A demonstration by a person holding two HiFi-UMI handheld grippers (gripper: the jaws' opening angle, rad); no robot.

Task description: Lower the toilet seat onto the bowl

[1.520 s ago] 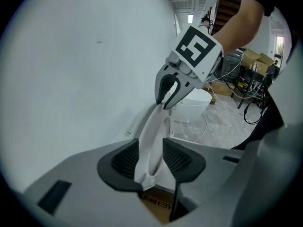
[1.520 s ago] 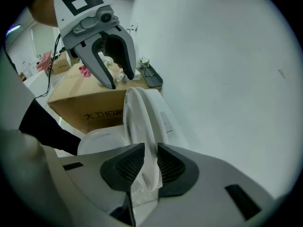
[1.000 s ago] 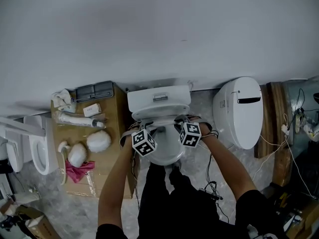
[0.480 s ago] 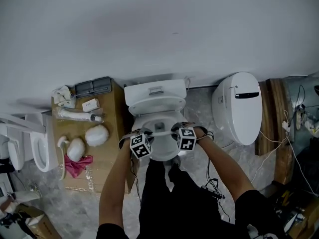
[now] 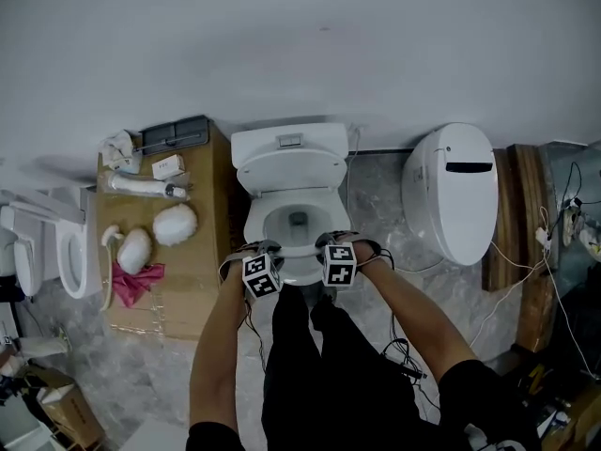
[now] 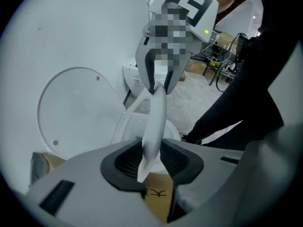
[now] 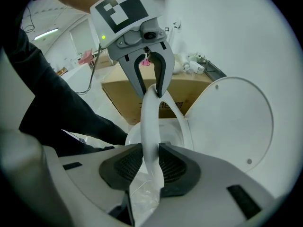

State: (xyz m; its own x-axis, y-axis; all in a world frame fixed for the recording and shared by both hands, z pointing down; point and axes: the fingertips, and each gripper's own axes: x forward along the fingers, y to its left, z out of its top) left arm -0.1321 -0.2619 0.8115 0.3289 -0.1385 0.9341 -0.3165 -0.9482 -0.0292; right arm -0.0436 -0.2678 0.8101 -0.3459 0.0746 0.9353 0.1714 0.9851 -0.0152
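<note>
Seat (image 6: 156, 112) sits between left tool's (image 6: 151, 157) just-opening jaws, unseen overhead.

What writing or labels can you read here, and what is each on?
"天", apparently, partly cut off: cardboard in the left gripper view.
Print on the cardboard box: largely hidden behind the toilet seat, unreadable.
Label on small white box: too small.
</note>
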